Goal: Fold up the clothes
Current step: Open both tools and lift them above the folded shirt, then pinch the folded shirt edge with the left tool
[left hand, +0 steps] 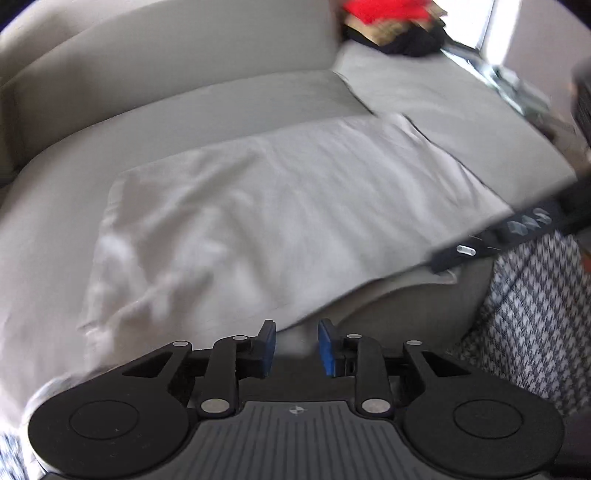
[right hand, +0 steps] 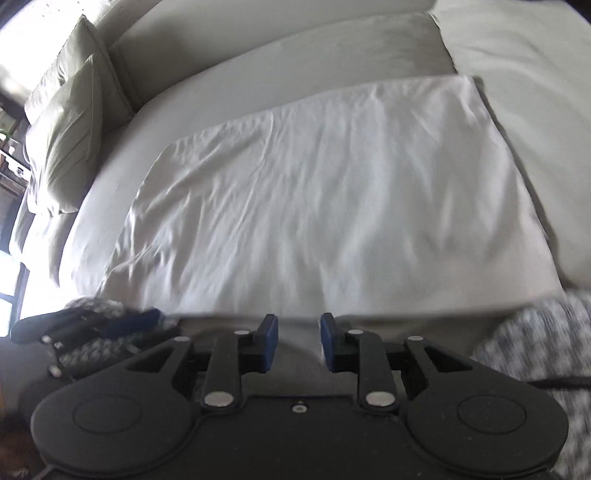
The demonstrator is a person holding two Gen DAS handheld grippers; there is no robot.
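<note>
Your left gripper (left hand: 296, 347) hangs released, its blue pads apart and empty, just off the near edge of the white cloth (left hand: 280, 218). The cloth lies folded into a flat, wrinkled rectangle on the grey sofa seat (left hand: 177, 110). Your right gripper (right hand: 298, 341) is likewise spread and empty at the cloth's (right hand: 325, 192) near edge. A red and black clothes pile (left hand: 395, 26) sits far right; a cushion (right hand: 66, 136) leans far left.

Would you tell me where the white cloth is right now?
The white cloth lies spread flat on the grey sofa seat, straight ahead of both open grippers in both wrist views, its near edge at the seat's front.
</note>
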